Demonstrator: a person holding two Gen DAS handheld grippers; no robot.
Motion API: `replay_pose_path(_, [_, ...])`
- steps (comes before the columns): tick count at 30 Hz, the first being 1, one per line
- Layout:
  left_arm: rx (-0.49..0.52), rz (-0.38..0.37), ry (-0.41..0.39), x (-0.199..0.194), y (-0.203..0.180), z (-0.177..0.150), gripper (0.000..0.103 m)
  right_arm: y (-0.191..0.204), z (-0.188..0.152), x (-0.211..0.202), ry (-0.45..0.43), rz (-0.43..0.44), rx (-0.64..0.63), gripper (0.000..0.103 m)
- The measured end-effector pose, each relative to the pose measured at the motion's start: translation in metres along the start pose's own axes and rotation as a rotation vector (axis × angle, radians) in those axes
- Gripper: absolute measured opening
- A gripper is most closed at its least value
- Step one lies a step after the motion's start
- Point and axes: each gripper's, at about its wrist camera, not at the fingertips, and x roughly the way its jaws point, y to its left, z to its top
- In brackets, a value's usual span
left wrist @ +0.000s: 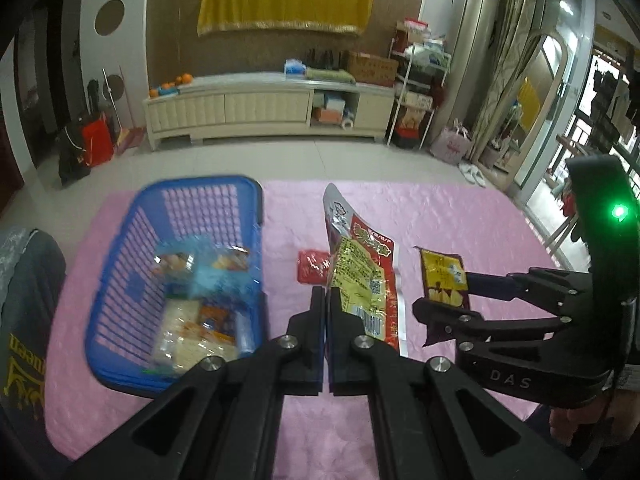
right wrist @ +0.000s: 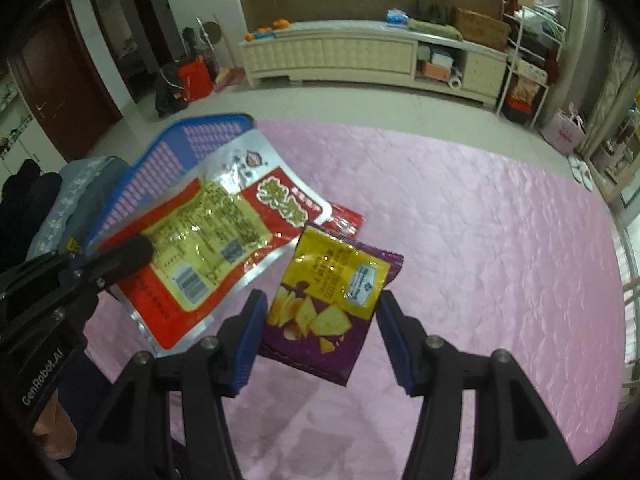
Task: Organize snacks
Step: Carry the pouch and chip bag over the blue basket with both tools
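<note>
Red snack packet (left wrist: 362,280) upright, lengthwise vertical

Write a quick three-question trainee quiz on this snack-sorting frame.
1. True or false: the left tool is shut on the red-and-yellow snack packet.
2. The right tool holds: A) an orange, B) the purple chip bag, C) a slipper.
3. Fill in: the small red packet lies on the ___ tablecloth.
Key: 1 true; 2 B; 3 pink.
</note>
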Motion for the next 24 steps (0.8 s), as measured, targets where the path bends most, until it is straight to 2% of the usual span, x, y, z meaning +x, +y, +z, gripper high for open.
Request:
replay_pose_path(2, [-0.012,-0.009,-0.014,-0.011,0.011,0.003,0.0,0.01,0.007,-0.003,-0.014,0.006,-0.022,0.061])
replay_pose_path(10, [-0.036,0.068,-0.07,-0.034,0.063,0.017,0.0,0.049,0.036,-0.003,-0.056,0.067,-0.077,0.061])
replay_pose_path(15, [-0.086,0.1,-0.089,-0.044,0.104,0.013,0.0,0.082,0.046,0.017,-0.027,0.087,-0.142,0.061])
replay_pose_path(19, [-0.136,0.129,-0.062,-0.039,0.136,0.006,0.0,0.111,0.052,0.036,-0.001,0.11,-0.191,0.061])
replay_pose_path(24, [-0.174,0.128,-0.041,-0.03,0.163,-0.004,0.0,0.14,0.054,0.059,0.056,0.114,-0.247,0.061])
